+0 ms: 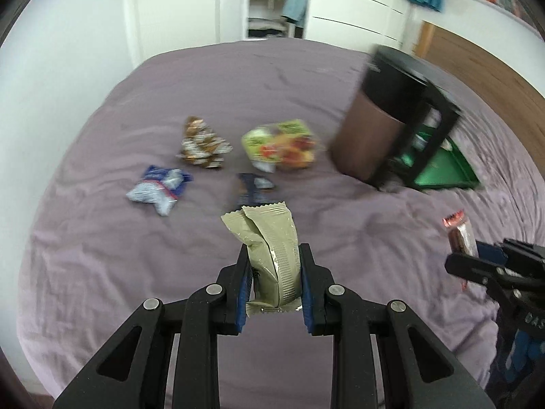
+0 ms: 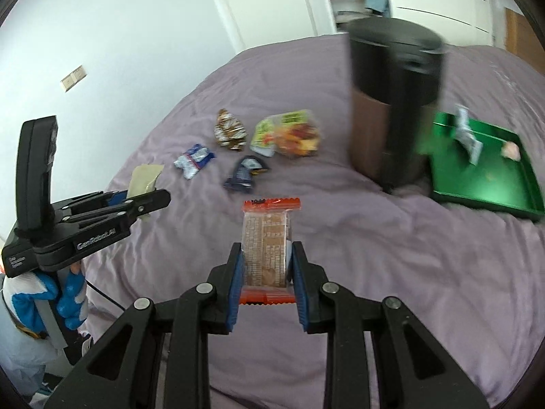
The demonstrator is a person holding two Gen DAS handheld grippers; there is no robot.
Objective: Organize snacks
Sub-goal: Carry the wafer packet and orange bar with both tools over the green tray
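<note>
My left gripper [image 1: 275,255] is shut on a beige snack packet [image 1: 269,248], held above the purple bed; the packet also shows in the right wrist view [image 2: 144,179]. My right gripper [image 2: 266,255] is shut on an orange-edged snack bar [image 2: 267,248], also seen at the right of the left wrist view [image 1: 460,238]. On the bed lie a blue-white packet [image 1: 158,189], a brown packet [image 1: 202,145], a green-yellow candy bag [image 1: 282,145] and a dark blue packet [image 1: 253,187]. A green tray [image 2: 477,197] holds a white wrapper [image 2: 468,136] and a small pale item [image 2: 511,151].
A tall black and brown bin [image 2: 391,102] stands on the bed left of the tray, also in the left wrist view [image 1: 385,119]. White wall, door and open wardrobe [image 1: 269,0] lie beyond the bed. A wooden headboard [image 1: 494,68] is at right.
</note>
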